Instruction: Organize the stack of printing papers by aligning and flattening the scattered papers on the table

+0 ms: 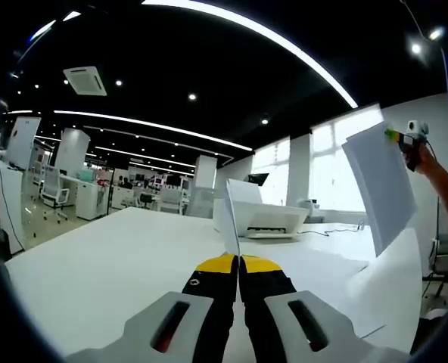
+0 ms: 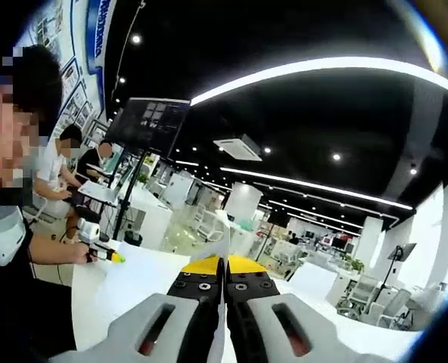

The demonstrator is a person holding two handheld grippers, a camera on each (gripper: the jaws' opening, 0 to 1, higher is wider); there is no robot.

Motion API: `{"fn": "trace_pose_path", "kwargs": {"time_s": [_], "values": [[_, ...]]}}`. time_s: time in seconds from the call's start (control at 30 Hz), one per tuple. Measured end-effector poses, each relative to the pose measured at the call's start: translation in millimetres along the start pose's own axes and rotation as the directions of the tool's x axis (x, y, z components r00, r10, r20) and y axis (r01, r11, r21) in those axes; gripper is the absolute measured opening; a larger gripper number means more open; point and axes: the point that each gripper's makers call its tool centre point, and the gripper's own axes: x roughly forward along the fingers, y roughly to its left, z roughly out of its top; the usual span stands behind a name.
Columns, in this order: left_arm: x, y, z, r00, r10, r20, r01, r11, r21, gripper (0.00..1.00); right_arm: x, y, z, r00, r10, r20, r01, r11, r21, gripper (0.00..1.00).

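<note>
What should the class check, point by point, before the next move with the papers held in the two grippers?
1. Left gripper shut on a paper: ok.
2. Right gripper shut on a sheet: ok.
3. Held sheet lifted off the table: ok.
4. Loose papers on the table lined up: not ok, their edges lie unevenly.
5. Printer out of the way: ok, it stands farther back.
6. Both grippers on the same sheet: cannot tell.
</note>
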Motion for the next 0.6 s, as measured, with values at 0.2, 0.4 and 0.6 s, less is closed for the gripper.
{"fn": "trace_pose_path", "kwargs": {"time_s": [0.2, 0.4, 0.6], "values": [[-0.5, 0.0, 0.0, 1.000, -0.001, 0.000, 0.001, 1.000, 0.001, 0.06, 5.9, 5.8, 2.4, 0.999, 0.039, 0.005, -0.039, 0.999, 0.029, 0.00], [-0.9, -0.5, -0.2, 1.000, -0.002, -0.003, 0.002, 1.000, 0.003, 0.07, 10.6, 14.8, 6.7, 0.998, 0.069, 0.003, -0.069, 0.997, 0.029, 0.00], [-1.1, -0.1, 0.1, 1.000, -0.002, -0.002, 0.002, 1.000, 0.003, 0.07, 15.9, 23.4, 12.3, 0.994, 0.106, 0.016, -0.107, 0.993, 0.054, 0.00]]}}
